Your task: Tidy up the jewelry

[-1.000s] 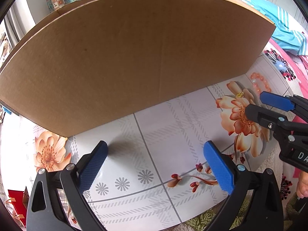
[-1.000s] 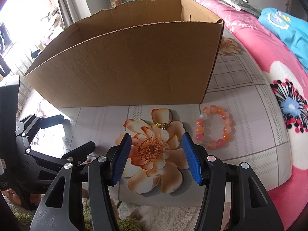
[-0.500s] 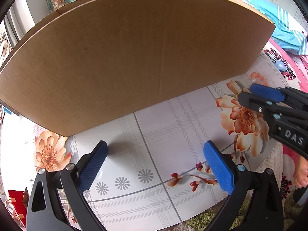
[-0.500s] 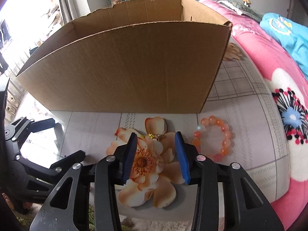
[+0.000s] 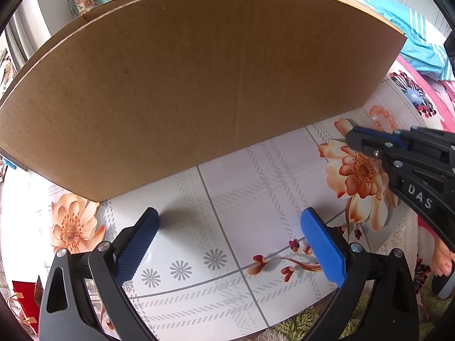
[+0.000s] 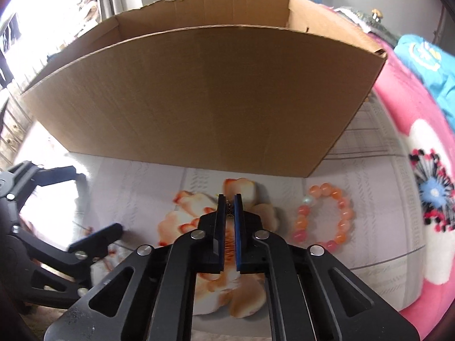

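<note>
A small gold piece of jewelry (image 6: 229, 212) sits pinched between the blue pads of my right gripper (image 6: 229, 199), which is shut on it over the printed orange flower. In the left wrist view the right gripper (image 5: 351, 137) comes in from the right, its tip just before the box. An orange bead bracelet (image 6: 348, 214) (image 5: 381, 113) lies on the table to the right of that gripper. The open-topped cardboard box (image 6: 199, 99) (image 5: 199, 85) stands right behind. My left gripper (image 5: 229, 216) hangs open above bare tabletop, nothing between its fingers.
The table (image 5: 256, 176) has a white floral-print top. A pink flowered blanket (image 6: 412, 142) and a turquoise cloth (image 6: 426, 56) lie at the right. A red bag (image 5: 24, 298) sits low at the left. The left gripper (image 6: 101, 200) shows at the right wrist view's left edge.
My right gripper moved forward toward the box and closed its jaws on the small gold piece. The left gripper stayed where it was, open.
</note>
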Tool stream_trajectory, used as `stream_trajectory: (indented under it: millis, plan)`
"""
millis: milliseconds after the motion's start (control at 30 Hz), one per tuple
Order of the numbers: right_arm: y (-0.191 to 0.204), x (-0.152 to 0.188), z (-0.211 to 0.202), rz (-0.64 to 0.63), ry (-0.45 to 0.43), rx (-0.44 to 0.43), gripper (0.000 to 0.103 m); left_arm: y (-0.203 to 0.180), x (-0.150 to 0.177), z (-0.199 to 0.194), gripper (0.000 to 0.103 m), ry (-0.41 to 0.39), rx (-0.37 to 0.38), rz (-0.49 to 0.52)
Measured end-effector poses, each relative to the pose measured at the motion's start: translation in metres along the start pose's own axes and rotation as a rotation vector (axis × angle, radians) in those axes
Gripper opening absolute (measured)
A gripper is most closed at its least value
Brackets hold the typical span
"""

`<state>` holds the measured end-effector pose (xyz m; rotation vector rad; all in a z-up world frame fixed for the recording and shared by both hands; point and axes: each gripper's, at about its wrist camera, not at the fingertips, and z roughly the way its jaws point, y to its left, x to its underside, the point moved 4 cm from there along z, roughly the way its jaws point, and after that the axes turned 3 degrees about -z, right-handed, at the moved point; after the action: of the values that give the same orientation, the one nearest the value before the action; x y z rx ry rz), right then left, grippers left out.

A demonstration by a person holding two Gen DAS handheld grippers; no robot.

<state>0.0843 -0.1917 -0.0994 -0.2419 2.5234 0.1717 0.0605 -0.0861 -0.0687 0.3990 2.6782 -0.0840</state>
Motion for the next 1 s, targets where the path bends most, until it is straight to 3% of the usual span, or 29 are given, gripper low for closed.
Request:
stream_trajectory:
  millis: [233,333,367,400,633,1000]
  plan:
    - [0.008,-0.01,-0.015,0.141,-0.039,-0.31,0.002,0.0,0.001,0.0,0.098,-0.001,-0.001,-0.001]
    - [0.006,-0.017,-0.014,0.202,-0.029,-0.419,0.016,0.001,0.002,0.0,0.098,-0.003,0.0,0.0]
    - [0.005,-0.017,-0.013,0.215,-0.026,-0.436,0.025,0.001,0.002,0.0,0.098,-0.003,0.0,0.0]
    - [0.003,-0.018,-0.014,0.22,-0.033,-0.43,0.03,0.001,0.003,0.0,0.098,-0.004,0.0,0.0]
    - [-0.006,-0.002,-0.021,0.258,-0.055,-0.387,0.036,0.001,0.004,-0.001,0.098,-0.006,0.0,0.0]
    - [-0.028,0.032,-0.035,0.199,-0.034,-0.106,0.062,0.001,0.005,-0.001,0.098,-0.005,0.0,-0.001]
